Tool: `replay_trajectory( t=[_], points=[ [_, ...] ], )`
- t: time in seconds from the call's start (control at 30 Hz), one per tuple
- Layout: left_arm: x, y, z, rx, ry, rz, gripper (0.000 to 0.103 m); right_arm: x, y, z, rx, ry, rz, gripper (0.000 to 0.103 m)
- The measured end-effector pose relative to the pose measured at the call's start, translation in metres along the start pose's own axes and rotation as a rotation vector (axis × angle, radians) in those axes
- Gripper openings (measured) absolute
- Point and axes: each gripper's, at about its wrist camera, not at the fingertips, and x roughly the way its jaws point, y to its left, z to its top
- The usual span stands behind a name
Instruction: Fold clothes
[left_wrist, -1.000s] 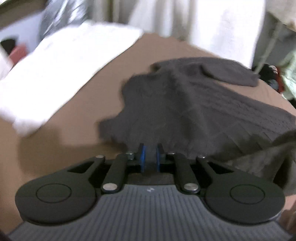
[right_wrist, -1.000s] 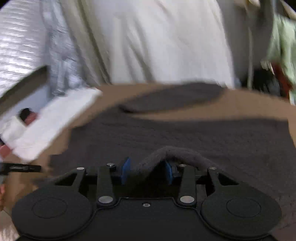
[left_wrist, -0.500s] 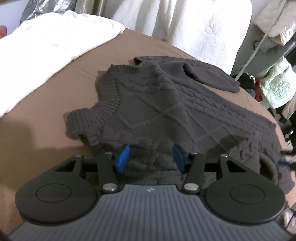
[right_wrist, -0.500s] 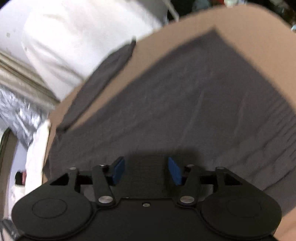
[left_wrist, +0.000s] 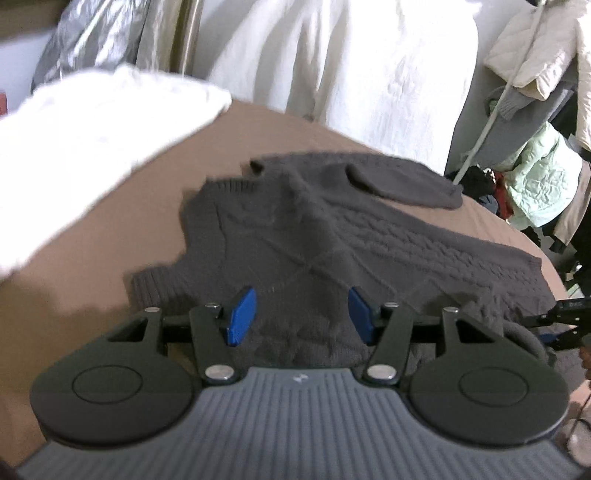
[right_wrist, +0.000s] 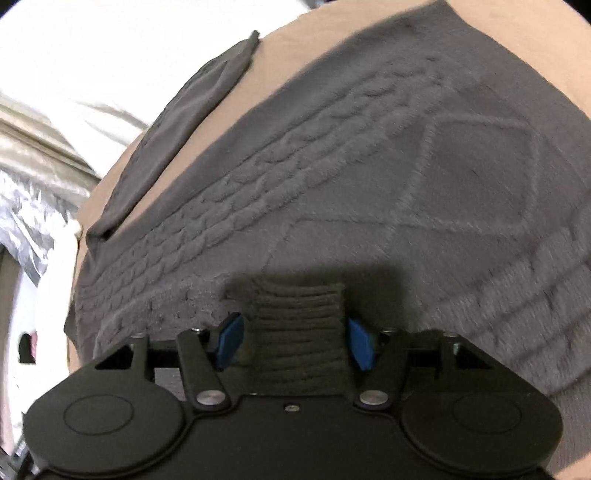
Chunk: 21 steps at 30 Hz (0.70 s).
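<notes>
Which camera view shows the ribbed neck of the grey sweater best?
The left wrist view: the ribbed neck of the grey sweater lies at its left end, uncovered. The right wrist view shows only the cable-knit body and a ribbed strip, no neck.

Brown bed cover spread flat. White blanket on bed, far left. White cloth hanging behind bed. Silver foil sheet upper left. Pale green quilted jacket and cream coat hanging at right.
</notes>
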Motion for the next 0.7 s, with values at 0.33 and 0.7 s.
replay_trajectory(
  t=[0.33,0.7],
  points=[
    [0.013,-0.027,-0.014,0.232,0.147,-0.008,0.064,-0.033,0.077,-0.015,-0.513,-0.408,-0.27,0.013],
    [0.032,-0.008,-0.009,0.109,0.172,-0.013,0.067,0.008,0.066,0.065,-0.454,-0.446,-0.33,0.031]
  ],
)
